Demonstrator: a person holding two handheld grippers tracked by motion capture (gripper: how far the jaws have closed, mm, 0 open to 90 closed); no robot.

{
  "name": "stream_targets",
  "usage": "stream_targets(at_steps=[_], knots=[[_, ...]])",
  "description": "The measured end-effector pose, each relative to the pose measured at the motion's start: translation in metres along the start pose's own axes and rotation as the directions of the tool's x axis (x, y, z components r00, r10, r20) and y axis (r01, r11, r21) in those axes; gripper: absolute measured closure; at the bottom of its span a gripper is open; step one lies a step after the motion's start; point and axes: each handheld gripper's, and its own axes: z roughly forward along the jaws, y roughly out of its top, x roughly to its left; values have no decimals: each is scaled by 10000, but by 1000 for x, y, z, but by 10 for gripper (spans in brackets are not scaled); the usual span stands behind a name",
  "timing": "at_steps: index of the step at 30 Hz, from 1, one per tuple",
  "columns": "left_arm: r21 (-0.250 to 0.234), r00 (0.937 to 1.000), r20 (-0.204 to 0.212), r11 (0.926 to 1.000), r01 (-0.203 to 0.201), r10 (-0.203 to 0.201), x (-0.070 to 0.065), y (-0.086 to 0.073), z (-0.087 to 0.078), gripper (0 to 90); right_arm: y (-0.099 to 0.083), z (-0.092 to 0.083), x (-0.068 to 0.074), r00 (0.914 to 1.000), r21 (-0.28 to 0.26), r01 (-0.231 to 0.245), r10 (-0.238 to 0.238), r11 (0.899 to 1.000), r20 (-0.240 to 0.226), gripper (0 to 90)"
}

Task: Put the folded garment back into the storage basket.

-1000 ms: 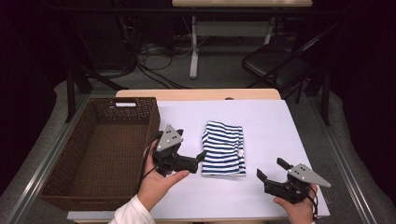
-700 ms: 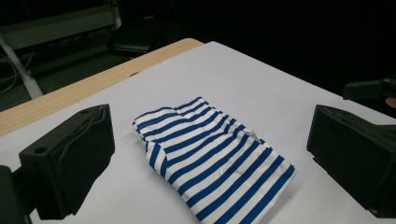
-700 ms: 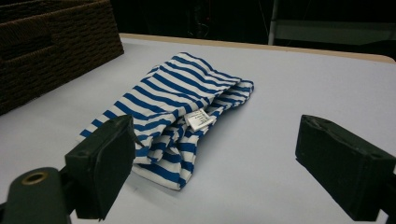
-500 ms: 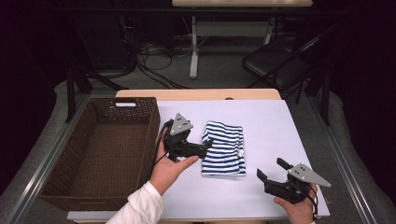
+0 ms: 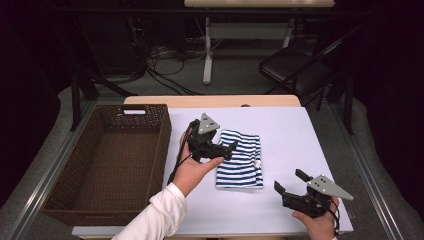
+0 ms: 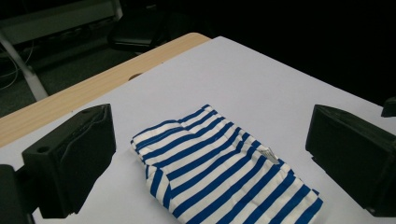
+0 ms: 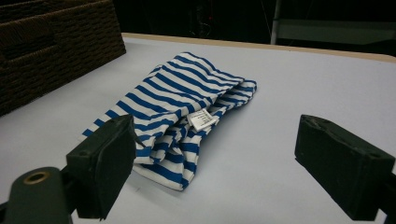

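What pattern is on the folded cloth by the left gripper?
Blue and white stripes on the cloth; clearest in the left gripper view.

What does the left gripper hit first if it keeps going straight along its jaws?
Most likely the folded striped garment. The left gripper stands open at its left edge, jaws pointing across it, and in the left gripper view the cloth lies between them. Height above the cloth is unclear, so it might skim over.

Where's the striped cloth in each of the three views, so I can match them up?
High view: striped cloth mid-table, right of the left tongs.
Left gripper view: lower centre, between the open jaws.
Right gripper view: centre-left, basket behind.
Shared landmark: the cloth's small white tag.
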Motion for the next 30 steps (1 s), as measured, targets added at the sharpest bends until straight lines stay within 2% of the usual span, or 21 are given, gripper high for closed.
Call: stream_targets(at_steps=[3, 10, 19, 26, 30], knots=[[184, 10000, -52, 9998, 50, -49, 2, 1, 9, 19, 0, 0, 0, 9999, 44, 118, -118, 9999, -20, 122], [435, 9997, -177, 9989, 197, -190, 8, 4, 24, 19, 1, 3, 1, 10000, 51, -12, 12, 10000, 36, 140], [751, 9968, -283, 9942, 768, -749, 22, 0, 39, 19, 2, 8, 6, 9999, 209, 137, -137, 9997, -31, 146], [1219, 9920, -406, 9849, 1233, -1192, 35, 0, 52, 20, 2, 12, 7, 10000, 361, 42, -45, 9993, 84, 155], [1338, 9864, -462, 9776, 1627, -1578, 42, 0, 61, 22, 3, 13, 6, 9999, 344, -13, 8, 9994, 152, 160]])
